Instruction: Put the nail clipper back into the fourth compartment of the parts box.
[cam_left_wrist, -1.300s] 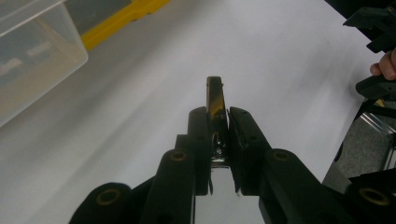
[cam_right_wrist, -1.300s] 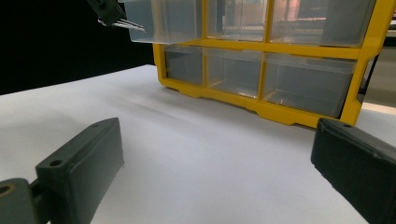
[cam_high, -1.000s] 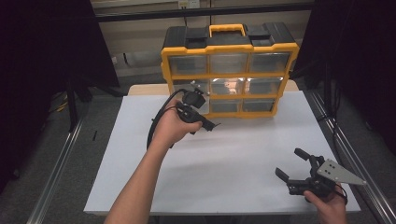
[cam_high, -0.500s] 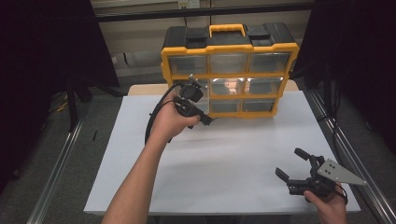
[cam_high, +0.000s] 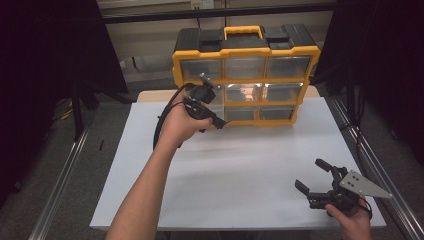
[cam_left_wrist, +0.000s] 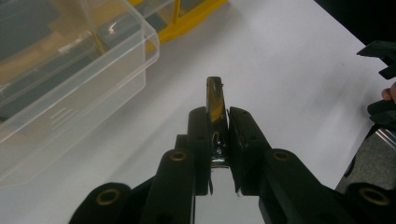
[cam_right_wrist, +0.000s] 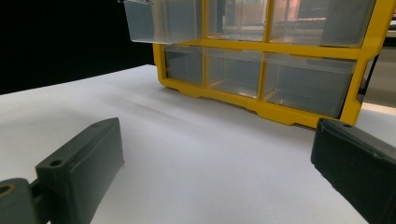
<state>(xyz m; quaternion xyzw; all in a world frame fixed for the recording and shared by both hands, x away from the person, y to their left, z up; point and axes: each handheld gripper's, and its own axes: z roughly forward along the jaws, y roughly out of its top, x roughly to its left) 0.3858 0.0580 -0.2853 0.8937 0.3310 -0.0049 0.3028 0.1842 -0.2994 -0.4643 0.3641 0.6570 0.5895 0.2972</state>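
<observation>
**Q:** What is on the table, and where?

**A:** A white table (cam_high: 235, 175) holds a yellow organizer case (cam_high: 245, 75) with a black top and a yellow carry handle. It stands upright at the far edge, its front facing the person. The front is a grid of clear plastic drawers, three across. In the right gripper view, one clear drawer (cam_right_wrist: 161, 21) in the left column sticks out from the front, above the bottom row.

**Q:** Where is the left gripper, and what is it doing?

**A:** In the high view the left gripper (cam_high: 212, 116) is held up just in front of the case's left column, with the person's left hand (cam_high: 180, 125) wrapped around it and a black cable looping to the left. In the left gripper view its two black jaws are clenched on a small metal piece (cam_left_wrist: 215, 114), thin and shiny, standing edge-on between the pads. I cannot tell exactly what the piece is. The pulled-out drawer (cam_left_wrist: 70, 88) sits just to the upper left of the jaws in that view.

**Q:** And the right gripper?

**A:** The right gripper (cam_high: 312, 177) rests low near the table's near right corner, well apart from the case, held by the right hand (cam_high: 350, 220). Its jaws are spread wide with nothing between them. A grey three-cornered plate sits on top of it.
</observation>
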